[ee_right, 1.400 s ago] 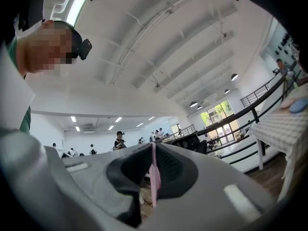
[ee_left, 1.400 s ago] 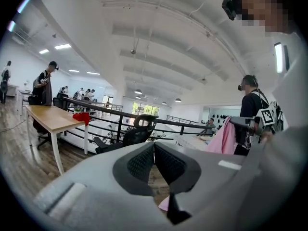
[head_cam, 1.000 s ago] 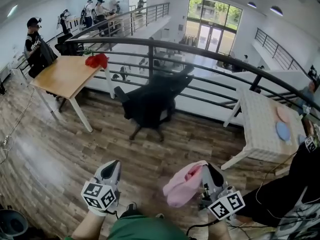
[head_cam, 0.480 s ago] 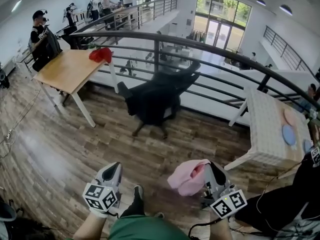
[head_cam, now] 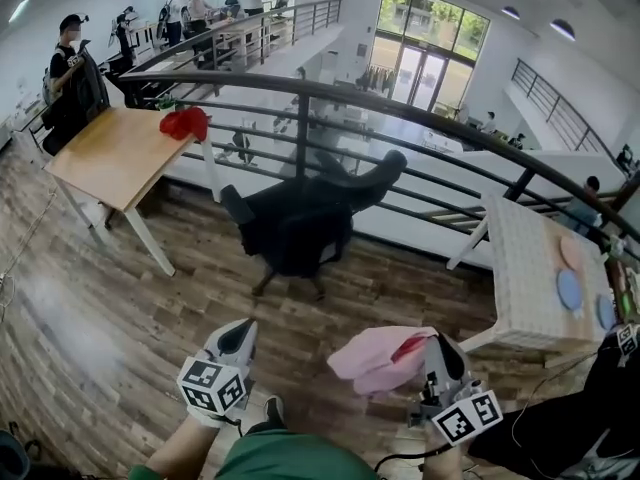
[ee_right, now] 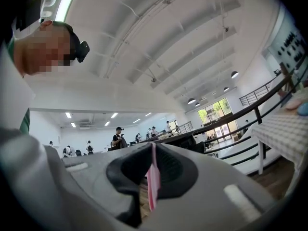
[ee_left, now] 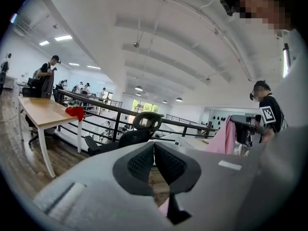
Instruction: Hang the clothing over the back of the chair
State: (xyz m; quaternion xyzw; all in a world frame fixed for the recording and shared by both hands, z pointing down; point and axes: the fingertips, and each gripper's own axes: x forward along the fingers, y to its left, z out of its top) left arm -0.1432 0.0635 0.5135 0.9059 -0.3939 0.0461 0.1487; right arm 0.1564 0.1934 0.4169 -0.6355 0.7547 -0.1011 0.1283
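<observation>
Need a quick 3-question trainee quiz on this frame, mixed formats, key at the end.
1. True or false: the right gripper is shut on the pink fabric garment.
2. What lies on the light wooden table? A) crumpled red cloth B) blue plates C) a laptop
3. Which gripper holds nothing?
Key: 1 true; 2 A; 3 the left gripper.

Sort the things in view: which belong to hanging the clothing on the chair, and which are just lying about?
Job: pink clothing, clamped in the right gripper; black chair; left gripper, shut, empty.
Lying about: red cloth on the wooden table; plates on the white table.
</observation>
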